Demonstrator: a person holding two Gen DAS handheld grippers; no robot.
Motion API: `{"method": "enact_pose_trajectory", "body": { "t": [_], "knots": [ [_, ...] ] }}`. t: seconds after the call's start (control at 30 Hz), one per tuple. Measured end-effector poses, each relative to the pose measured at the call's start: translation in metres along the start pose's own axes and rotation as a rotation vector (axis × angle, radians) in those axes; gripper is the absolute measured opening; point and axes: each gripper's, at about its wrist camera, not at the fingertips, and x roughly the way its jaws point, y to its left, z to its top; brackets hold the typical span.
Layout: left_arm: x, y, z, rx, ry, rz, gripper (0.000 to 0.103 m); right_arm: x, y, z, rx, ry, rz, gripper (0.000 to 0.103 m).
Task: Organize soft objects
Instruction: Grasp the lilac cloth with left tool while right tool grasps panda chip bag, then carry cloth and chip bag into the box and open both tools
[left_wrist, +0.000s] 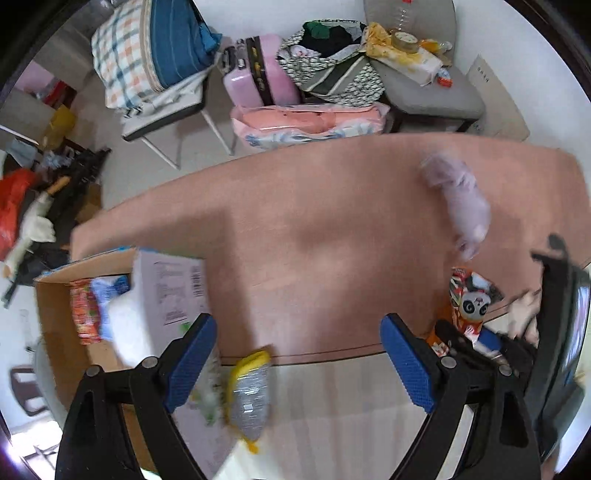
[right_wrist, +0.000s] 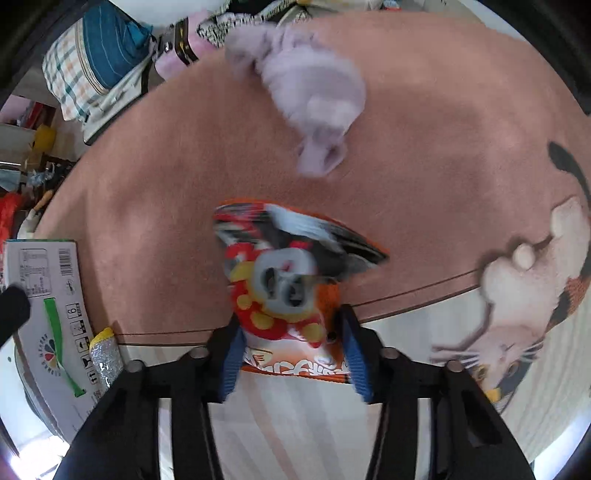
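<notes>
Right gripper (right_wrist: 291, 354) clamped on the panda snack bag (right_wrist: 284, 280) at the table (right_wrist: 424, 206) front edge, left gripper (left_wrist: 299, 365) gaped wide, empty, purple plush (right_wrist: 314, 85) lay mid-table.

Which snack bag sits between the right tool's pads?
The orange panda-print bag, flanked by the right tool; the yellow-and-silver bag lies apart near the cardboard box.

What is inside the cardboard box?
The cardboard box holds a red-orange patterned packet, a blue-and-white item and something white. A printed flap covers the rest.
</notes>
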Motion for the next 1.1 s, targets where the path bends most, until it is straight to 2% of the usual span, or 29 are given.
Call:
{"method": "enact_pose_trajectory", "body": {
  "t": [0.23, 0.3, 0.4, 0.57, 0.73, 0.8, 0.83, 0.97, 1.1],
  "knots": [
    [0.027, -0.055, 0.06, -0.089, 0.12, -0.314, 0.091, -0.03, -0.07, 0.018, 0.084, -0.048, -0.021, 0.039],
    [0.043, -0.08, 0.08, -0.088, 0.158, -0.346, 0.091, -0.028, -0.088, 0.027, 0.117, -0.036, -0.025, 0.039],
    [0.069, -0.108, 0.103, -0.071, 0.207, -0.344, 0.09, -0.02, -0.11, 0.042, 0.162, -0.011, -0.025, 0.039],
    [0.1, -0.131, 0.121, -0.017, 0.255, -0.271, 0.059, -0.015, -0.131, 0.058, 0.223, 0.022, 0.02, 0.043],
    [0.106, -0.142, 0.116, 0.051, 0.219, -0.213, 0.056, -0.013, -0.139, 0.068, 0.234, 0.039, 0.009, 0.046],
    [0.104, -0.145, 0.114, 0.08, 0.202, -0.188, 0.048, -0.01, -0.135, 0.07, 0.229, 0.042, -0.007, 0.047],
    [0.102, -0.145, 0.112, 0.089, 0.192, -0.187, 0.036, -0.009, -0.132, 0.073, 0.227, 0.042, -0.015, 0.046],
    [0.093, -0.135, 0.102, 0.1, 0.169, -0.202, 0.034, -0.011, -0.12, 0.075, 0.205, 0.015, -0.053, 0.04],
    [0.061, -0.115, 0.082, 0.103, 0.11, -0.234, 0.034, -0.031, -0.103, 0.065, 0.172, -0.013, -0.036, 0.038]
  ]
}}
